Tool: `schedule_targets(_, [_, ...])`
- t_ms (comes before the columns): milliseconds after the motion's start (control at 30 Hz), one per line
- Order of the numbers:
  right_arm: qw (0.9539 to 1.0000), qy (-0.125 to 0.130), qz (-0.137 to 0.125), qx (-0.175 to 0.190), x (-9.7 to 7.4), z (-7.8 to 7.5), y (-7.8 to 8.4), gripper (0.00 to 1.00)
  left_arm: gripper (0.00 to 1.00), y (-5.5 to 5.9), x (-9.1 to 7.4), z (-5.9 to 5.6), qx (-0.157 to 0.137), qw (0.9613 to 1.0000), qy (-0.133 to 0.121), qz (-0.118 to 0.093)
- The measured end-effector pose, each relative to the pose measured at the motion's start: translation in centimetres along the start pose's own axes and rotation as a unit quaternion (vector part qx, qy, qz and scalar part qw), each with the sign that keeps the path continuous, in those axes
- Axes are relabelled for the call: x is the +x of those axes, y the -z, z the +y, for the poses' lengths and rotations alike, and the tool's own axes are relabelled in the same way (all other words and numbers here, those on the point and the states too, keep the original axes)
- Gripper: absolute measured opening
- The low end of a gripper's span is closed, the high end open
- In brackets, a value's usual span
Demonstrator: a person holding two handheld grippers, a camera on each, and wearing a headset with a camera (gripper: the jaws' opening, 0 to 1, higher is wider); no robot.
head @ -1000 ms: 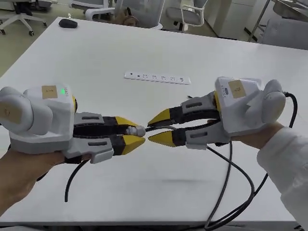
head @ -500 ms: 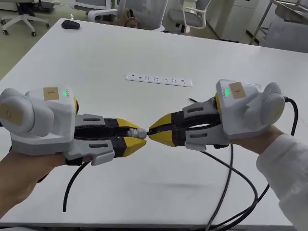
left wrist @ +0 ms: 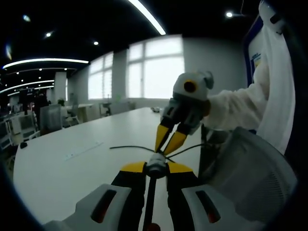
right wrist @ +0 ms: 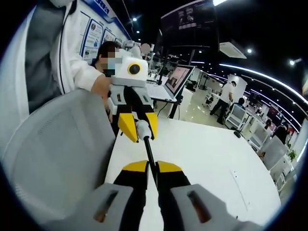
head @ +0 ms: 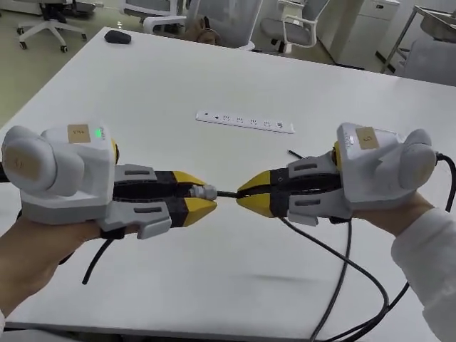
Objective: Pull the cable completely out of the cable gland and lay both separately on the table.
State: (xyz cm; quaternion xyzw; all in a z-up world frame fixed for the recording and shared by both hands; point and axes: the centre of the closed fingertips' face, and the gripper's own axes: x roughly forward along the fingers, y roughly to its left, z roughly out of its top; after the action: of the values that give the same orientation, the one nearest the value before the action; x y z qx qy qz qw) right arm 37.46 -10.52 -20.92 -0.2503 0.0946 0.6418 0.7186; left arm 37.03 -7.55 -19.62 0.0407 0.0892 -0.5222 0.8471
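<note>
- Head view is showing two grippers, one cable gland [head: 204, 191], one cable [head: 226, 193], one power strip [head: 244, 121] and one mouse [head: 117, 37] over a white table [head: 164, 78].
- The left gripper [head: 209, 194] is lying level above the table, pointing right, its yellow jaws clamping the cable gland.
- The right gripper [head: 241, 195] is pointing left, tip to tip with the other and just apart, its jaws pinching the cable.
- A short bare stretch of cable is spanning the gap between gland and right jaws.
- In the left gripper view, the gland [left wrist: 156, 163] is sitting between the jaws, with the right gripper [left wrist: 168, 142] just beyond.
- In the right gripper view, the cable [right wrist: 150, 156] is running straight from the jaws up to the gland [right wrist: 142, 129].
</note>
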Motion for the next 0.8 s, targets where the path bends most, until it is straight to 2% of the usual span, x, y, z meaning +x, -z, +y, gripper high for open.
schedule_targets(267, [0.9997, 0.016, 0.003, 0.017, -1.1, -0.4, 1.1, 0.04, 0.17, -0.3, -0.8, 1.2, -0.018, 0.9995, -0.022, -0.015])
schedule_targets(367, [0.9994, 0.026, 0.008, 0.023, -1.7, -0.4, 2.0, 0.04, 0.17, -0.5, -1.0, 1.5, -0.024, 0.9991, -0.029, -0.02])
schedule_targets(600, [0.9983, 0.046, 0.009, 0.035, -3.4, -0.5, 2.8, 0.04, 0.17, -0.9, -1.2, 1.6, -0.03, 0.9985, -0.033, -0.032])
schedule_targets(800, [0.9979, 0.052, 0.008, 0.038, -4.0, -0.4, 3.2, 0.04, 0.17, -1.3, -1.2, 1.7, -0.037, 0.9979, -0.032, -0.044])
